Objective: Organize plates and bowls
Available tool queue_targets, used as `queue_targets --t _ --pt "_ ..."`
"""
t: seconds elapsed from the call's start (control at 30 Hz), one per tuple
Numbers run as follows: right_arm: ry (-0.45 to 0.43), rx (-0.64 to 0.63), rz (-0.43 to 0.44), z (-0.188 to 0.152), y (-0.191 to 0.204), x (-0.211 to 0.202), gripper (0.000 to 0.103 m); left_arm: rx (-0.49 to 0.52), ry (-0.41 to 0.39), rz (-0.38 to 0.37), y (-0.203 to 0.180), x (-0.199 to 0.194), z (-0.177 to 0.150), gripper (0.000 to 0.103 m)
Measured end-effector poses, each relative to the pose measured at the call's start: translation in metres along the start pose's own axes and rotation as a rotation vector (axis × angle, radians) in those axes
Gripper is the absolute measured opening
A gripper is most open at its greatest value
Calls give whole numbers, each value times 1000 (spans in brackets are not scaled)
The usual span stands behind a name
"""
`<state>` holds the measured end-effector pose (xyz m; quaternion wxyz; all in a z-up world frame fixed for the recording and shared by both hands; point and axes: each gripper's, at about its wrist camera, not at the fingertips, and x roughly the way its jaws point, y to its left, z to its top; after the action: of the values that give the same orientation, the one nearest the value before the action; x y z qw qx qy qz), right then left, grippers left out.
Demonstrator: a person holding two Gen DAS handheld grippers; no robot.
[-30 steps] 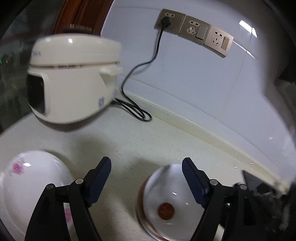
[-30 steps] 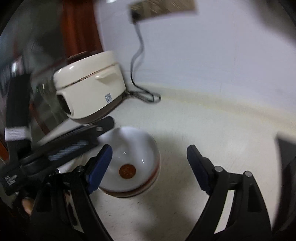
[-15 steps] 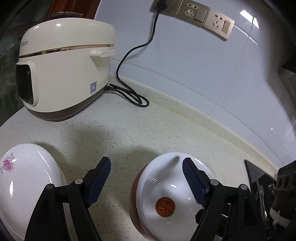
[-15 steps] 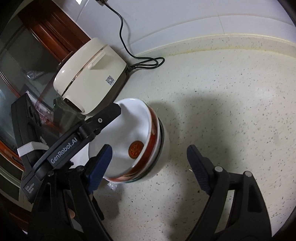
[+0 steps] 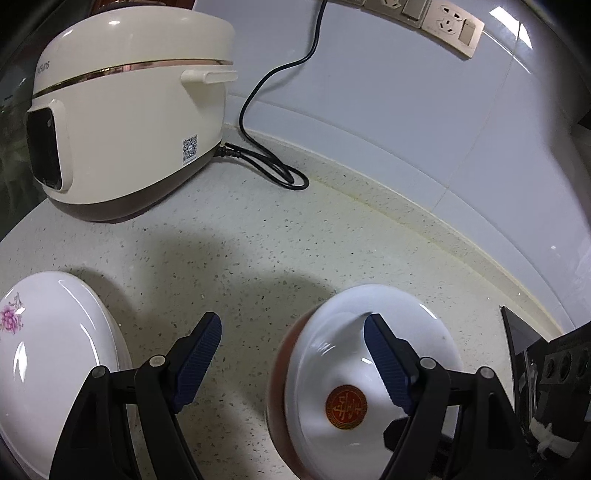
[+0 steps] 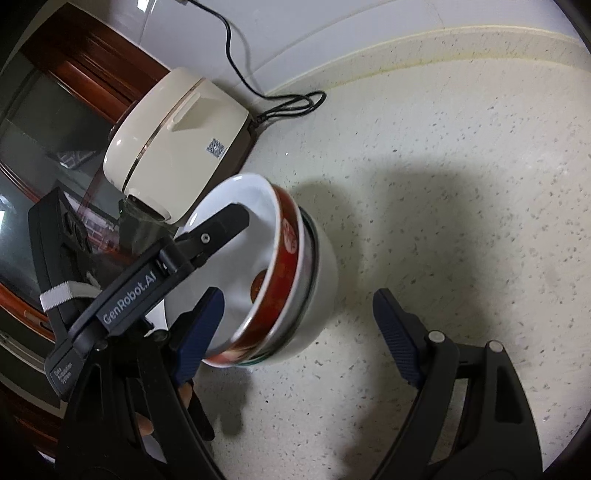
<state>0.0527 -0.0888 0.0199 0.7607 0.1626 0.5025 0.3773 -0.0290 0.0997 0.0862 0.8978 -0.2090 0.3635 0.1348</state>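
Observation:
A red bowl with a white inside and a red emblem sits on top of nested bowls on the speckled counter. In the right wrist view it rests in a glass bowl and a white bowl. My left gripper is open and straddles the red bowl's left rim, with one finger over the inside, not pressing. A white plate with a pink flower lies to its left. My right gripper is open, just short of the stack, its left fingertip overlapping the bowl.
A cream rice cooker stands at the back left, its black cable looping along the wall to the sockets. A dark panel lies at the counter's right. Bare counter stretches right of the bowls. A hand shows below.
Both grippers have sunk toward the bowls, which look larger now. The right wrist view has rolled and dipped. The left gripper's right finger now reaches over the red bowl's inside.

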Motion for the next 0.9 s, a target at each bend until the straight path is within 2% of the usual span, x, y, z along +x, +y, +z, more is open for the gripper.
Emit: queue_targets --t 0.2,0.3,0.43,0.6,0.67,0.7,0.77,0.9 --pt "16 35 38 1 -7 3 85 -14 53 -42 1 12 -1 81" --pt "-3 48 25 0 -7 2 84 -27 82 -65 2 18 -3 80" --pt "-9 135 7 -6 -10 3 84 -46 139 -153 6 28 -4 71" --pt "-5 263 70 -14 -12 10 76 -83 208 -253 14 38 -5 68" --pt "0 298 113 -15 -12 17 71 -130 260 -337 22 45 -5 58" --pt "-2 309 123 -16 -12 19 71 -144 277 -368 25 47 -5 58" --pt "-32 293 97 -17 -7 19 70 -137 285 -381 28 47 -4 57" --pt "-53 272 100 -23 1 22 70 -126 265 -381 36 40 -6 57"
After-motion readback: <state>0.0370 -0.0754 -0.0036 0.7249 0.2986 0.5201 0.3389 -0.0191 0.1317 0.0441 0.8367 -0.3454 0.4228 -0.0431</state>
